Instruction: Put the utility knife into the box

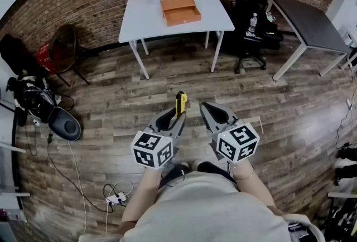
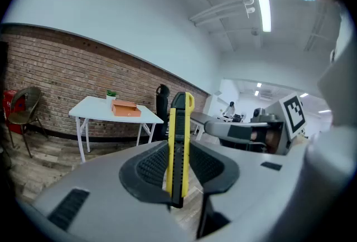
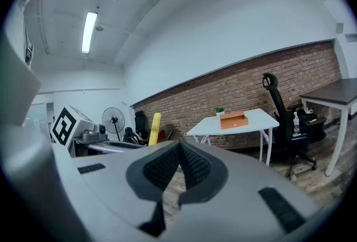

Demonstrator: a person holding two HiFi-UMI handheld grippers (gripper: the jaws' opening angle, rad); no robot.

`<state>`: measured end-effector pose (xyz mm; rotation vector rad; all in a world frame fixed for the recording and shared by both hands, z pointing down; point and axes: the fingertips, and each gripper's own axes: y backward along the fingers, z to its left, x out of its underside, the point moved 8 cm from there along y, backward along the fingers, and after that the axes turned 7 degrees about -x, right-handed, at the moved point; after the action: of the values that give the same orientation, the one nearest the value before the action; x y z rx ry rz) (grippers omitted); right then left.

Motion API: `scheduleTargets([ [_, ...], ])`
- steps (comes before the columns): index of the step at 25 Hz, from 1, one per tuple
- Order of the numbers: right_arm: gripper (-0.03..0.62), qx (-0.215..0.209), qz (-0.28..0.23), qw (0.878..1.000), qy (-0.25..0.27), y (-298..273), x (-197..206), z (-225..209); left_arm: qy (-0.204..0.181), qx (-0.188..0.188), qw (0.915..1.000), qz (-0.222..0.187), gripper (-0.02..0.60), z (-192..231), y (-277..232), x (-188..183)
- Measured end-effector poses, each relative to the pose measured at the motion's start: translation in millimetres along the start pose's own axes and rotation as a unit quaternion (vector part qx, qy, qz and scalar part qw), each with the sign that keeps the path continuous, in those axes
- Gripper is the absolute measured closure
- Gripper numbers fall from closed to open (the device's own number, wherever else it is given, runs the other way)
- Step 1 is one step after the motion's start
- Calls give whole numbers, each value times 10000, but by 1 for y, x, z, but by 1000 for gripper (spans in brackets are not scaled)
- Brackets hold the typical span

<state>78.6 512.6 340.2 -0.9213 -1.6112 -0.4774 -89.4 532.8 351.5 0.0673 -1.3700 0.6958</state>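
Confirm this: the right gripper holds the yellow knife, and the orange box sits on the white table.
Wrong gripper: the left gripper holds the yellow knife, as the left gripper view shows. The orange box does sit on the white table.

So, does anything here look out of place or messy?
Nothing is spilled or broken. The only untidy bit is loose cables and a power strip trailing on the floor on the person's left. The yellow utility knife is clamped in the left gripper, far from the orange box on the white table.
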Motion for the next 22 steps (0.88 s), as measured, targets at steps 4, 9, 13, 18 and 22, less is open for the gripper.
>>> scheduleTargets([
  [4, 595, 22, 16, 10000, 14, 4, 4, 6, -110, -82, 9999, -5, 468, -3, 4, 2],
  [9, 595, -66, 71, 9999, 64, 8, 9, 13, -121, -111, 9999, 31, 468, -7, 6, 5],
  [13, 595, -8, -133, 9999, -15, 15, 10, 14, -67, -63, 9999, -60, 468, -15, 4, 5],
  [18, 595, -110, -188, 9996, -165, 13, 7, 9, -197, -99, 9997, -80, 468, -20, -1, 3],
  [22, 595, -281, -181, 9994, 7, 18, 5, 5, -210, -187, 9996, -89, 468, -25, -10, 6],
])
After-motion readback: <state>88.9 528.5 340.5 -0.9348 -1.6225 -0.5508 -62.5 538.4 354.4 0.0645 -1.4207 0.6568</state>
